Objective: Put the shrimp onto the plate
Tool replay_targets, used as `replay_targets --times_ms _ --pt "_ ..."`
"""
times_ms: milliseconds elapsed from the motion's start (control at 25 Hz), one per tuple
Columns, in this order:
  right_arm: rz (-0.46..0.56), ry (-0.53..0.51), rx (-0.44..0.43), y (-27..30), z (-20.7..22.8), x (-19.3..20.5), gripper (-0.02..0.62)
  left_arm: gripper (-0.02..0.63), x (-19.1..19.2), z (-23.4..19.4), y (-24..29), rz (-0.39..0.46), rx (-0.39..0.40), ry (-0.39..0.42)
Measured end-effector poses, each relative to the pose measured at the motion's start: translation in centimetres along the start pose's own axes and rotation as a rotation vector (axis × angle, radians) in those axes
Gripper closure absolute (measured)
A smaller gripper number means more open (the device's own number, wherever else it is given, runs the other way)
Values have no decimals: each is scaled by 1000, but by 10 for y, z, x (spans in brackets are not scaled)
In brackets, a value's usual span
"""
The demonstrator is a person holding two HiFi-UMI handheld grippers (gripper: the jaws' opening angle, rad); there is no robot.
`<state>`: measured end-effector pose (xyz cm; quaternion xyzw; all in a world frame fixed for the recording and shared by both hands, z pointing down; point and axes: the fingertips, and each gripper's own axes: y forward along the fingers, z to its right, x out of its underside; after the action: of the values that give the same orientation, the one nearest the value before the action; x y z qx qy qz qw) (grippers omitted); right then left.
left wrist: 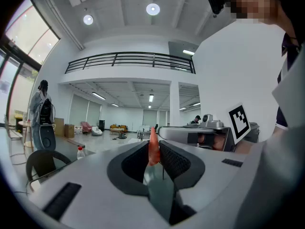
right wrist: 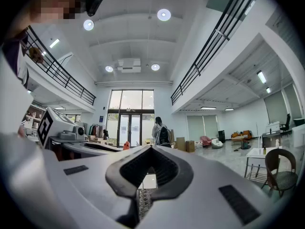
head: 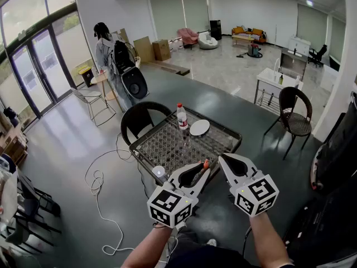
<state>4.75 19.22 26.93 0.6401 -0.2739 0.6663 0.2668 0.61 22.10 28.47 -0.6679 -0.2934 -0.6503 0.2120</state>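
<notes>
An orange shrimp point(head: 206, 163) point(left wrist: 152, 146) is pinched upright at the tips of my left gripper point(head: 205, 167) point(left wrist: 153, 149), which is shut on it. I hold it in the air near the front edge of the wire-mesh table point(head: 162, 149). The white plate point(head: 199, 128) lies on the far side of that table, beyond the shrimp. My right gripper point(head: 221, 157) point(right wrist: 151, 148) hovers just right of the left one, shut with nothing between its jaws. In the right gripper view the shrimp point(right wrist: 126, 145) shows small at the left.
A plastic bottle with a red cap point(head: 182, 118) stands on the table left of the plate. A black chair point(head: 139, 119) sits at the table's left end. A person with a backpack point(head: 111, 54) stands further back. A white cable point(head: 100, 183) lies on the floor.
</notes>
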Motion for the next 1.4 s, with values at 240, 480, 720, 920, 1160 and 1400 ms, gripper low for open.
replay_targets --times_ms 240,480,720,920,1160,1400 --pt "-10 15 4 5 8 3 589 526 2 -6 5 -2 -4 -5" --pt "-11 21 3 9 13 2 589 526 1 -10 10 -6 -5 -10" --pt "-14 28 -4 9 14 5 589 526 4 -12 10 -9 -10 -11" --pt "-17 35 -8 12 18 10 589 526 7 -17 13 -16 -18 -9" --pt "-23 58 -8 26 27 20 589 526 13 -32 19 -28 -30 -15" --pt "-44 74 6 58 45 30 589 526 17 -65 37 -44 -19 -22"
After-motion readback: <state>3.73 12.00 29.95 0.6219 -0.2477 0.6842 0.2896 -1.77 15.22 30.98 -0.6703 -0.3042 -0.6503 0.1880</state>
